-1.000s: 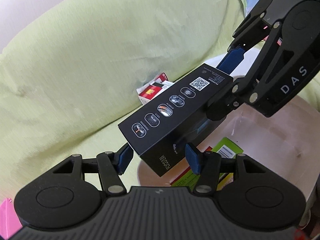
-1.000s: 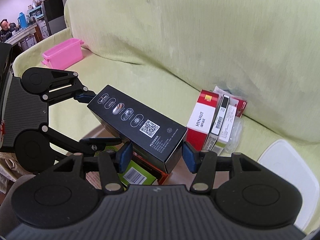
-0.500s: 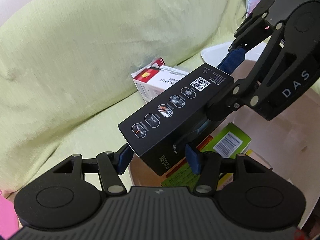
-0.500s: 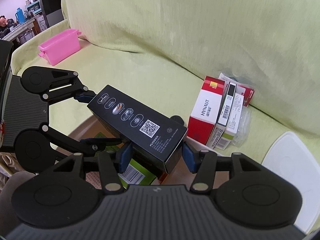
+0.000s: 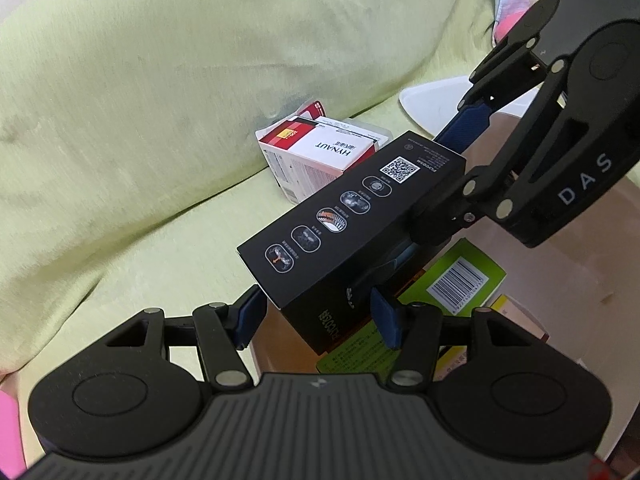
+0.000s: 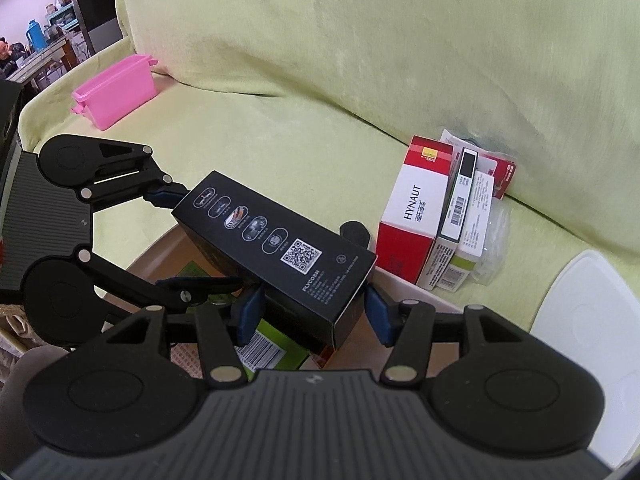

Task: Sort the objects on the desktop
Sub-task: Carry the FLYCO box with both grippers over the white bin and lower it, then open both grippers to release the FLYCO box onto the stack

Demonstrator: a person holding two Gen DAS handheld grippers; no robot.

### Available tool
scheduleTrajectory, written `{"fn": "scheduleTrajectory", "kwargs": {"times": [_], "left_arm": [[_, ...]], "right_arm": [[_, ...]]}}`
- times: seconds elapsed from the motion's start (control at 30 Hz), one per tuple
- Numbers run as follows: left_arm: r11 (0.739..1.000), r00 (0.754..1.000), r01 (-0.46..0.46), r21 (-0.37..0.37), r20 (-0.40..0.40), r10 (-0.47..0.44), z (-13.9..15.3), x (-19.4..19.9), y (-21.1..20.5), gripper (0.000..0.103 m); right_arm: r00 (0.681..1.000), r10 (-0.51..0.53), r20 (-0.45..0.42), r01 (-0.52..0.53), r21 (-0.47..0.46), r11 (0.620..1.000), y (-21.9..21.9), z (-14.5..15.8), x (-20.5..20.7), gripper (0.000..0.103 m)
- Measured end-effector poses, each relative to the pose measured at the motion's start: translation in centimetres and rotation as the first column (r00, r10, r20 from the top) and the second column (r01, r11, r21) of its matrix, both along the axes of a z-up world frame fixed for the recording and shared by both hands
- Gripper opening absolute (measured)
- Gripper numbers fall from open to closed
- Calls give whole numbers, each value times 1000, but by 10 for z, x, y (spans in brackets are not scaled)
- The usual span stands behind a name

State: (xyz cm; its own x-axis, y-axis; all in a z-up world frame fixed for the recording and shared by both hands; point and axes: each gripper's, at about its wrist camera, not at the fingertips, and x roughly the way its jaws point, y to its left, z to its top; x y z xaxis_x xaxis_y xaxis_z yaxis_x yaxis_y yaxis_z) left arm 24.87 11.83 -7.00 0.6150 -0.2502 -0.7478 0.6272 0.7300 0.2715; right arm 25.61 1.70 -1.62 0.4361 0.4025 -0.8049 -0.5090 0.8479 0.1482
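A long black box [image 5: 340, 220] with a QR code and a row of icons hangs in the air, held at both ends. My left gripper [image 5: 318, 316] is shut on its near end in the left wrist view. My right gripper [image 5: 436, 188] clamps the far end. In the right wrist view the black box [image 6: 272, 240] runs from my right gripper [image 6: 314, 316] out to the left gripper [image 6: 188, 240]. Below it is a beige container [image 5: 580, 280] holding a green box with a barcode [image 5: 460, 276].
A red and white HYNAUT box [image 6: 412, 208] stands with several slim packs against the back of the green sofa [image 6: 360, 60]. A white lid [image 6: 580, 300] lies on the seat at right, and a pink bin [image 6: 116, 92] sits far left. A person sits in the room's far left background.
Both grippers have moved together with the black box still held. The HYNAUT box and packs on the sofa now show more fully behind it. The grip looks the same.
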Motion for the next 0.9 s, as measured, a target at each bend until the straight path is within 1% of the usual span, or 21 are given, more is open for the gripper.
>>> {"fn": "scheduleTrajectory", "kwargs": {"times": [0.17,0.33,0.53,0.77,0.9], "left_arm": [[1000,999,-4,4,-46,4,1,3,-5,61],[1000,996,-20,-13,-90,18,1,10,0,61],[1000,995,-19,-14,-98,17,1,7,9,61],[1000,994,-23,-21,-110,21,8,-8,21,61],[999,993,-29,-26,-111,26,9,-9,24,62]], "right_arm": [[1000,-18,-20,18,20,1000,-3,-6,2,52],[999,-27,-31,28,28,999,-4,-10,6,52],[998,-34,-48,35,30,999,-4,-16,7,52],[996,-43,-74,45,39,998,-4,-24,10,52],[996,-41,-78,45,51,998,-4,-26,10,52]]}}
